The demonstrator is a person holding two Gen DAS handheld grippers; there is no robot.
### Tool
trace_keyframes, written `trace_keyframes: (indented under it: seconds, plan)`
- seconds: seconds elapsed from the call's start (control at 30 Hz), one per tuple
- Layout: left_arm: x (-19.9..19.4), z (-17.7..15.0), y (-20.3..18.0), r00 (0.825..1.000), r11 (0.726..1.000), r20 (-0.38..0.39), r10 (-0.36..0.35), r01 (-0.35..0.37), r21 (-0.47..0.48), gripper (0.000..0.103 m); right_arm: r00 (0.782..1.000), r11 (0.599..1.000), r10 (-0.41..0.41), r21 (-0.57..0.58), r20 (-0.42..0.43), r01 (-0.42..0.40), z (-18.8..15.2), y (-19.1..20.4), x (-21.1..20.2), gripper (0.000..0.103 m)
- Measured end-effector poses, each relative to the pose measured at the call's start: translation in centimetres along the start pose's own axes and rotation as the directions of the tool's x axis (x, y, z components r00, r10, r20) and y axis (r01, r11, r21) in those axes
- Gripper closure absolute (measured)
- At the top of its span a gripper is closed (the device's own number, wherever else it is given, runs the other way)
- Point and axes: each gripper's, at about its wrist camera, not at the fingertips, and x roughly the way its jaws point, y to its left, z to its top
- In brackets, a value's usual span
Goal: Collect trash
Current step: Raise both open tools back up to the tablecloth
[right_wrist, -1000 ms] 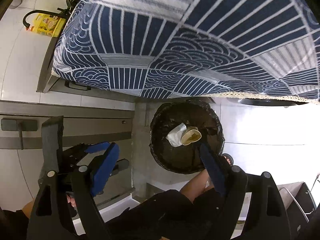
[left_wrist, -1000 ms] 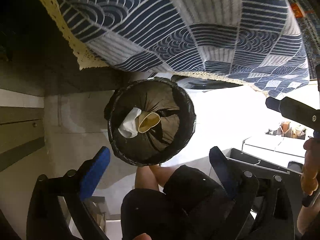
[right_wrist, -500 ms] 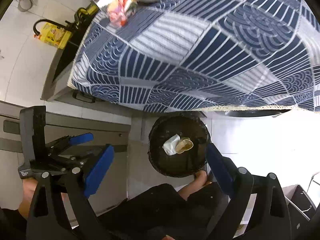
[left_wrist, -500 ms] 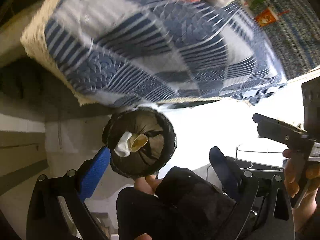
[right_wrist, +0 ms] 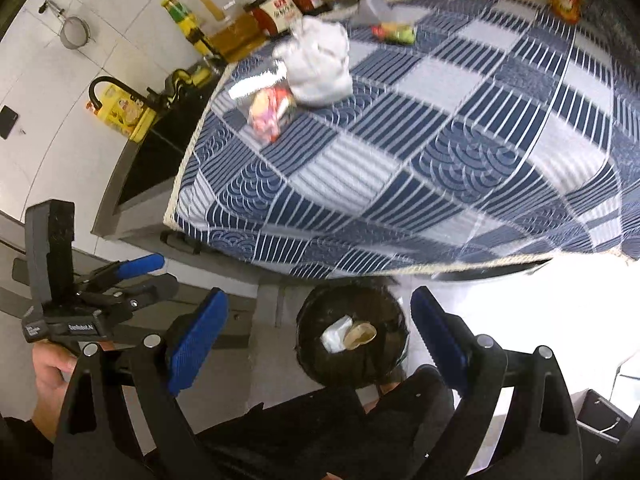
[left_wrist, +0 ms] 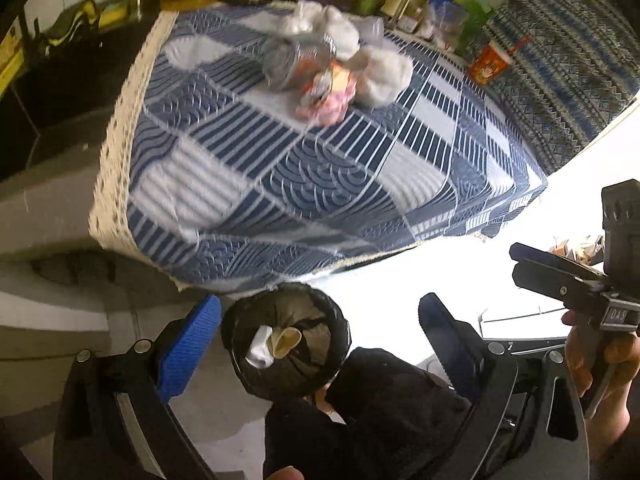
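1. a bench [left_wrist: 248, 184] draped in a blue-and-white patterned cloth fills the upper part of both wrist views; a row of bottles and boxes [right_wrist: 288, 4] lines its far edge against the wall.
2. a round black-lined trash bin [right_wrist: 316, 360] stands on the floor below the bench's near edge, beside the person's dark-clad legs [left_wrist: 384, 412].
3. a heap of trash lies on the bench, well apart from the bin: crumpled white paper [right_wrist: 320, 68], a silvery can on its side [left_wrist: 288, 60], and a pink and orange wrapper [left_wrist: 332, 96] just beside them.
4. inside the bin lie a white crumpled piece [left_wrist: 260, 348] and a tan paper cup [left_wrist: 286, 340], touching each other.
5. the left hand-held gripper [left_wrist: 320, 348] points down over the bin, its blue pads [left_wrist: 188, 348] spread wide with nothing between them; it is released.
6. the right hand-held gripper [right_wrist: 320, 332] also hangs above the bin, released; its jaws have just been opening and nothing is held between them.
7. each wrist view catches the other gripper at its edge, held in a bare hand [left_wrist: 600, 360].
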Motion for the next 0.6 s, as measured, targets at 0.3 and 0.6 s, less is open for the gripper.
trace_keyframes:
  seconds: [0.3, 0.6]
  plan:
    - [-2.1, 3.0, -0.1, 0.997, 0.999, 0.068, 0.039, -0.041, 0.029, 0.007, 0.998, 1.000, 0.001, -0.021, 0.065, 0.000, 2.0, 0.7, -2.0, 0.011]
    - [-3.2, 6.8, -0.5, 0.991, 0.997, 0.116, 0.064, -0.068, 0.032, 0.007, 0.994, 0.998, 0.016, -0.059, 0.108, -0.009, 6.1, 0.7, -3.3, 0.011]
